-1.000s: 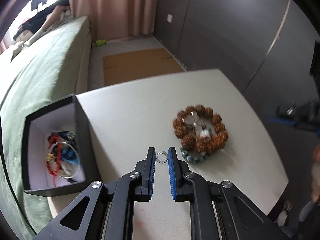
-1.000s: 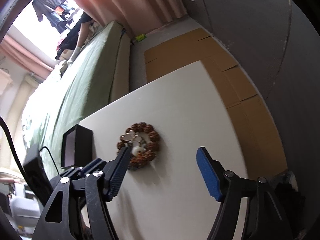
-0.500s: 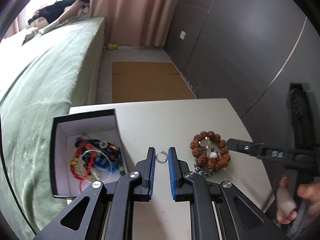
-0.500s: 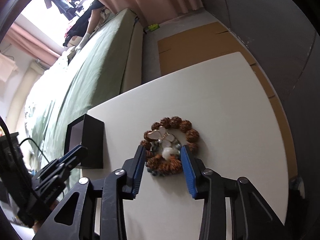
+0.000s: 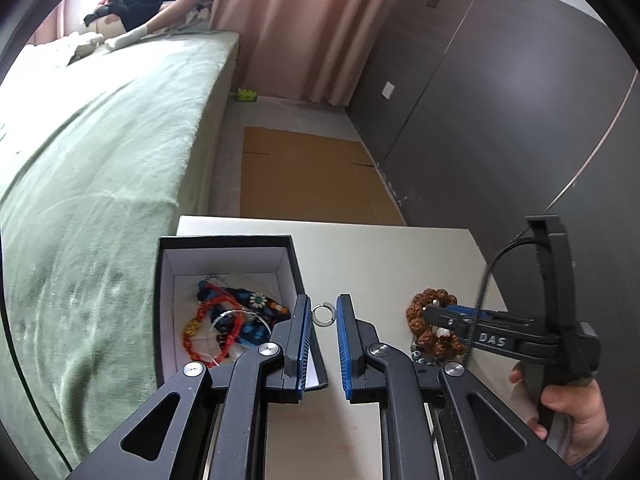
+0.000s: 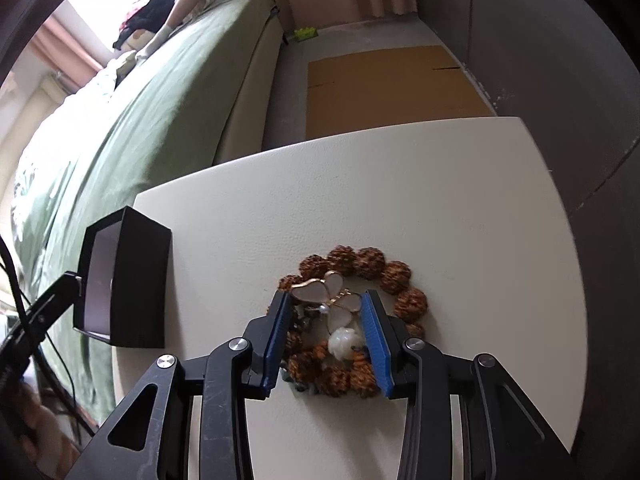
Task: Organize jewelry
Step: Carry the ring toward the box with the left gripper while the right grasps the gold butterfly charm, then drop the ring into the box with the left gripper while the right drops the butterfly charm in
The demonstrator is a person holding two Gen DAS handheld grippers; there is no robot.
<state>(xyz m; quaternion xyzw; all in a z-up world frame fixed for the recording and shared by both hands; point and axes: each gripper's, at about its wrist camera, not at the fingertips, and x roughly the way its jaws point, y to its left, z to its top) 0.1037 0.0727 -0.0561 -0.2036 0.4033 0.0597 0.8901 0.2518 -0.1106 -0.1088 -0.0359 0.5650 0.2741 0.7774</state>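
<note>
My left gripper (image 5: 323, 315) is shut on a small silver ring (image 5: 323, 315), held above the table beside the right wall of the open black box (image 5: 224, 242). The box holds several bracelets (image 5: 230, 320), red and blue. A brown bead bracelet (image 6: 404, 300) lies on the white table (image 6: 440, 200) with a pearly butterfly brooch (image 6: 320, 292) and a white bead (image 6: 344, 340) inside it. My right gripper (image 6: 326, 300) is open, its jaws straddling the brooch and the bead just above the pile. It also shows in the left wrist view (image 5: 448, 314) over the brown bracelet (image 5: 420, 308).
The box also shows in the right wrist view (image 6: 120, 276), near the table's left edge. A green bed (image 5: 100, 160) lies left of the table. Brown cardboard (image 5: 308, 176) lies on the floor beyond it. Dark wall panels (image 5: 500, 100) stand to the right.
My left gripper carried the ring leftward to the box's right wall. My right gripper narrowed from wide open and came down over the brooch inside the brown bracelet.
</note>
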